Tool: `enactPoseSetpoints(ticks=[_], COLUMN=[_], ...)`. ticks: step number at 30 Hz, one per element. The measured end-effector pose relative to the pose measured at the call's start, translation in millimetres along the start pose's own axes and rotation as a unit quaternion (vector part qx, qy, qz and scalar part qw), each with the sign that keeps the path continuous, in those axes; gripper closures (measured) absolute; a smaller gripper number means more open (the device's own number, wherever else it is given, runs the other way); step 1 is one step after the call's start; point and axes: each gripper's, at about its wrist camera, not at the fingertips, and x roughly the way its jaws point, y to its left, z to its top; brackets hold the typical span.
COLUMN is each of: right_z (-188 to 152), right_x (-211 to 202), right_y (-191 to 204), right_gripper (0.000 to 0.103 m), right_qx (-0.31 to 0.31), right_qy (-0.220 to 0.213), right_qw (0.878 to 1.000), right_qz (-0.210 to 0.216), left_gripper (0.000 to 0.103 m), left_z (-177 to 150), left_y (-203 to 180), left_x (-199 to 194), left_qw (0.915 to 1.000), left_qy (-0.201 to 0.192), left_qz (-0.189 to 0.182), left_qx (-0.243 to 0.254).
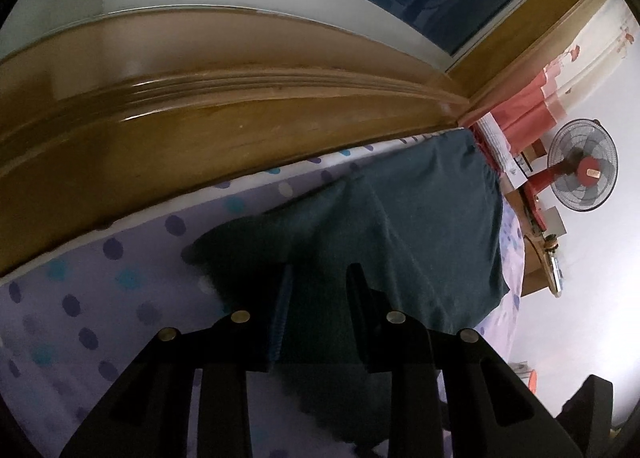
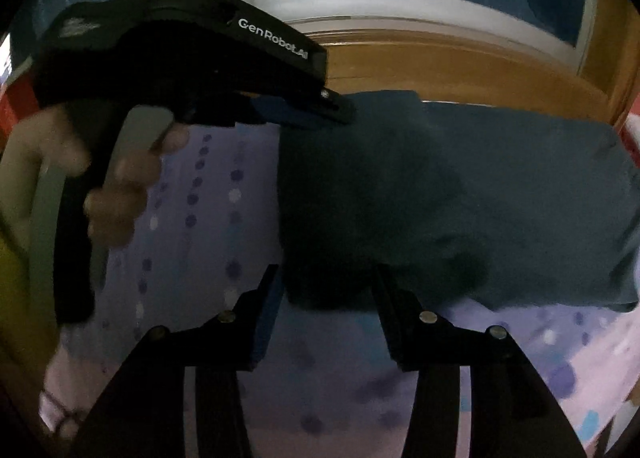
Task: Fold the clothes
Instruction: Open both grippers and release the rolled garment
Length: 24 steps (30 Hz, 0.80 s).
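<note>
A dark teal garment lies folded in a flat oblong on the dotted lilac bedsheet, up against the headboard. My left gripper is open over the garment's near corner, and dark cloth fills the gap between its fingers. In the right wrist view the garment spreads to the right. My right gripper stands wide open with the cloth's lower left corner between its fingertips. The left gripper shows there side-on at the garment's far left corner, held by a hand.
A brown wooden headboard runs along the far side of the bed, with a white wall and blue curtain above. A standing fan, pink cloth and boxes sit past the bed's right end. Bare bedsheet lies left of the garment.
</note>
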Motion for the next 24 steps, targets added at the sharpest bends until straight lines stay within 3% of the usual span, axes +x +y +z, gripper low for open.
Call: enactPoseSetpoints(ticks=[2,4,6,8,12,14,17,20,22,23,24], right_z=[4,7,8,5,-9,-15,-31,-38,-38,-37,-36], right_x=[13,19,17,5,-13,-16,-22,-33,-46,-53,-53], right_y=[0,2,2,1,13,9,-5,-6,-1,4,11], right_gripper=[0.057,0.064,0.09,0.1,0.1,0.102,0.103,0.102,0.102,0.098,0.084], right_qx=[0.017,0.032,0.033,0.024,-0.025,-0.021,-0.012,-0.02,-0.043,-0.062,-0.087], right_qy=[0.01,0.015,0.011,0.016,0.018,0.028,0.04,0.04,0.013,-0.003,-0.016], right_qw=[1.0,0.999,0.999,1.0,1.0,0.999,0.999,0.998,0.998,0.998,0.996], right_qz=[-0.001,-0.003,0.0,0.008,-0.004,-0.002,0.005,0.042,0.034,0.024,0.007], left_gripper=[0.075,0.075,0.075,0.075,0.075,0.075,0.075,0.075,0.075,0.075,0.073], left_z=[1,2,2,3,3,3,1,-1,-4,-7,-11], left_y=[-1,-2,-2,-1,-4,-3,1,6,11,16,21], left_x=[2,3,3,5,9,10,3,-4,-11,-16,-20], left_qw=[1.0,1.0,1.0,1.0,0.9997,0.9996,0.9999,0.9999,0.9996,0.9991,0.9982], left_qy=[0.001,0.001,0.001,0.001,0.001,0.001,-0.005,-0.011,-0.017,-0.022,-0.026], left_qz=[0.001,0.003,0.003,0.007,0.02,0.022,0.01,-0.004,-0.017,-0.027,-0.037], left_qx=[0.004,0.007,0.005,0.004,0.012,0.015,0.006,-0.005,-0.016,-0.026,-0.04])
